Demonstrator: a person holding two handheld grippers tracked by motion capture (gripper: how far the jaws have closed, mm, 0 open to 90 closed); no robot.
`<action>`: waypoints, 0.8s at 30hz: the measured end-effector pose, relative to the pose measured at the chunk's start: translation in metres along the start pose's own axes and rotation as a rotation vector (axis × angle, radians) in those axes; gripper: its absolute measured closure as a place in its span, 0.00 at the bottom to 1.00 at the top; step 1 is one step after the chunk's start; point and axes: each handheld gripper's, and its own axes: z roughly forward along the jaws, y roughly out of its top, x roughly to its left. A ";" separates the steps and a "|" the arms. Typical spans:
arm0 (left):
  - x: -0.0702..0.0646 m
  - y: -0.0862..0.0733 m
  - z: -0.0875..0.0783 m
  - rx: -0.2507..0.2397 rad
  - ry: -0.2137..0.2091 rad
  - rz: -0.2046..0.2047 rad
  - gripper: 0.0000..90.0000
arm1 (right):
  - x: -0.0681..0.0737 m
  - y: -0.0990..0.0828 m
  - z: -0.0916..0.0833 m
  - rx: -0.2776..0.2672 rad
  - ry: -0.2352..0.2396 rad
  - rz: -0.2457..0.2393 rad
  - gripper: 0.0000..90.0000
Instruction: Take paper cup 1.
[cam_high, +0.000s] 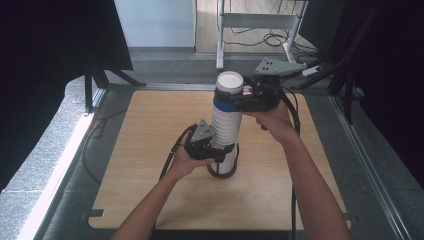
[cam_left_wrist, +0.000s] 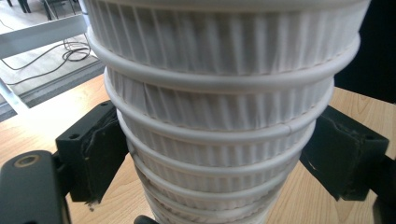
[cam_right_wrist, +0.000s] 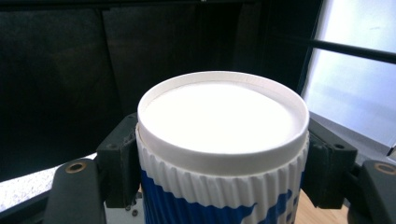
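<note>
Standing at the middle of the high view, a tall stack of upside-down ribbed paper cups rests on the table. The left gripper clasps it near the bottom; the right gripper clasps the top cup, the one with blue print, at upper centre.

In the left gripper view, the stack rises through the middle of the frame, and both black jaws press its white ribbed sides at lower left and lower right, clenched on it.

In the right gripper view, the top cup sits at centre, its white base facing up, with the jaws pressed against its sides just below the rim, grasping it.

The cups look light and thin-walled, easy to crush, and nested ones may stick. The ribs give grip; a hold just under the stiff base rim, with the stack pinned low, should serve best.
</note>
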 end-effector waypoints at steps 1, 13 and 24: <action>-0.001 0.000 0.000 -0.001 0.000 0.001 0.14 | 0.000 0.001 -0.001 -0.008 0.001 -0.001 0.30; -0.002 0.000 0.000 0.004 -0.003 0.007 0.14 | 0.007 0.027 -0.033 -0.143 -0.022 -0.015 0.31; -0.001 0.000 0.001 0.010 0.009 0.016 0.14 | 0.012 0.031 -0.073 -0.206 -0.024 -0.026 0.31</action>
